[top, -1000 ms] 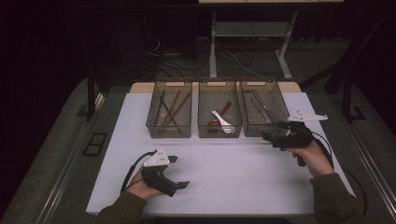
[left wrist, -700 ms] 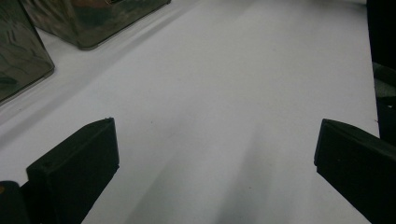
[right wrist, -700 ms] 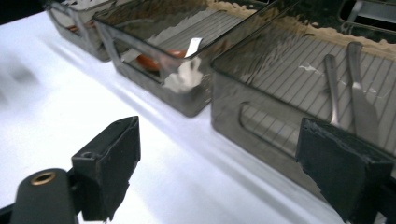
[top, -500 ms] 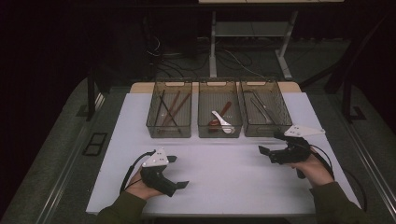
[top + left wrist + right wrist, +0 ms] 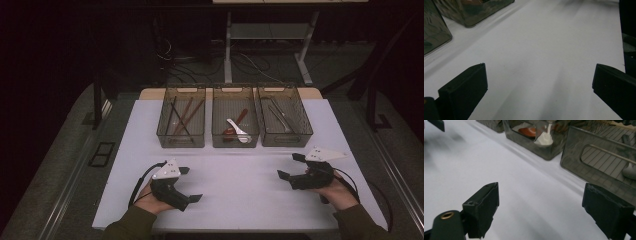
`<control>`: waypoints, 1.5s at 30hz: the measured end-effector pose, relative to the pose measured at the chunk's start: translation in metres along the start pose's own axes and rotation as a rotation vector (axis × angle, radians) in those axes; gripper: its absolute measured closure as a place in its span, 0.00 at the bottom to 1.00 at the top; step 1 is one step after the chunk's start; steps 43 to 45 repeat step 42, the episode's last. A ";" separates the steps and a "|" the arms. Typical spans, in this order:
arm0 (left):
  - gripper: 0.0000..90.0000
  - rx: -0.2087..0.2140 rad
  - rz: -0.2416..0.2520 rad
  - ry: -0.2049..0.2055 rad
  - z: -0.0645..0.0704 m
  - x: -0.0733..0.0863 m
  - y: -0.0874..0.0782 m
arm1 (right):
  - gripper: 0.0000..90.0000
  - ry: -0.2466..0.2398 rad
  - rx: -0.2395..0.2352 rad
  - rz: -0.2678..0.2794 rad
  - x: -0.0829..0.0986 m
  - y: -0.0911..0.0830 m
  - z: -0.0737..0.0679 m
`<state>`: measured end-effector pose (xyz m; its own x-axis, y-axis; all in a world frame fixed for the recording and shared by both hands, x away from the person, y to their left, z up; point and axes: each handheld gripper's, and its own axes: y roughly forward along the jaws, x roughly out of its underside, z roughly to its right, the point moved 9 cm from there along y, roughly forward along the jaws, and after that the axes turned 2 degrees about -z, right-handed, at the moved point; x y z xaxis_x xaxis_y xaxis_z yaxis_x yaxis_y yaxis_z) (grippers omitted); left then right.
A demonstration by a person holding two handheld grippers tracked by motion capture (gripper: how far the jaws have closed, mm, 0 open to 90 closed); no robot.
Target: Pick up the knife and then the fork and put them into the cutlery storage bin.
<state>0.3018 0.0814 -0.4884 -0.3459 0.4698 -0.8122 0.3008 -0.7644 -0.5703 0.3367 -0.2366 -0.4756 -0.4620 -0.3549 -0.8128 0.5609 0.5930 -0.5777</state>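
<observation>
In the high view, the left tongs (image 5: 192,184) are being held low over the white counter (image 5: 235,175), well in front of the left bin (image 5: 181,122), with the hand wrapped around the grip from below and the jaws being pointed toward the right. The right tongs (image 5: 291,165) are being held in front of the right bin (image 5: 284,120), near it, with the jaws being aimed left and the wrist bent inward. The middle bin (image 5: 235,121), with a white spoon (image 5: 237,130) in it, is being left untouched.

In the left gripper view, the left tongs (image 5: 539,85) are being kept wide apart, with bare counter between them.

In the right gripper view, the right tongs (image 5: 540,207) are likewise being held spread, nothing clamped, with the right bin (image 5: 599,162) lying just beyond them.
</observation>
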 end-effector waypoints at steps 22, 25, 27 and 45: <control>0.00 0.008 -0.001 0.001 0.002 0.000 0.000 | 0.16 0.027 -0.029 0.005 0.029 -0.008 -0.014; 0.00 0.008 -0.002 0.001 0.002 0.000 0.000 | 0.16 0.038 -0.038 0.006 0.032 -0.009 -0.017; 0.00 0.008 -0.001 -0.001 0.002 0.000 0.001 | 0.16 0.032 -0.037 0.000 0.034 -0.008 -0.019; 0.00 0.001 -0.004 -0.001 0.002 0.001 0.001 | 0.16 0.022 -0.051 -0.002 0.033 -0.007 -0.022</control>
